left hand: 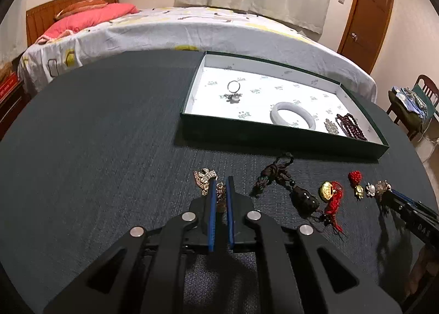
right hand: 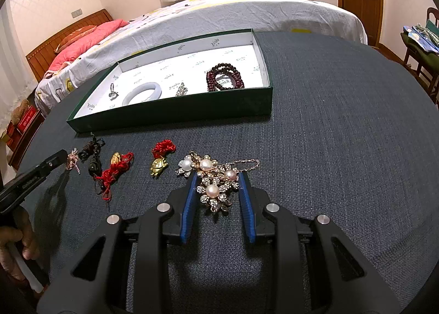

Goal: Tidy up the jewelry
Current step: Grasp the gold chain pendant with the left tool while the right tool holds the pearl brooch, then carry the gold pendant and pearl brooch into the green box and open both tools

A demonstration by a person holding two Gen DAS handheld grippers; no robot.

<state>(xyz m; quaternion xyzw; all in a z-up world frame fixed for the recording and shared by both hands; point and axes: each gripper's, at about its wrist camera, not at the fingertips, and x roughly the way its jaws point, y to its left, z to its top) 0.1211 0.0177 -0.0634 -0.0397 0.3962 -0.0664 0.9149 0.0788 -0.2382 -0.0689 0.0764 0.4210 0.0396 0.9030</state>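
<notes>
**Both grippers poised on brooches, tray still to fill**

Nearest, the right gripper (right hand: pixel 218 176) stands wide open astride the gold-toned pearl-and-rhinestone brooch cluster (right hand: pixel 214 182), gripping nothing; the cluster's long axis runs away from the camera, its fine chain trailing right. The left gripper (left hand: pixel 221 189) is nearly closed on a small sparkling rhinestone brooch (left hand: pixel 205 179), apparently pinching it. This looks like the picking step; next comes closing, lifting and carrying. Farther off, on the dark woven tabletop (right hand: pixel 329 122), the green white-lined tray (right hand: pixel 170 115) holds a pale bangle (right hand: pixel 142 91) and dark red bead strand (right hand: pixel 225 76).
</notes>
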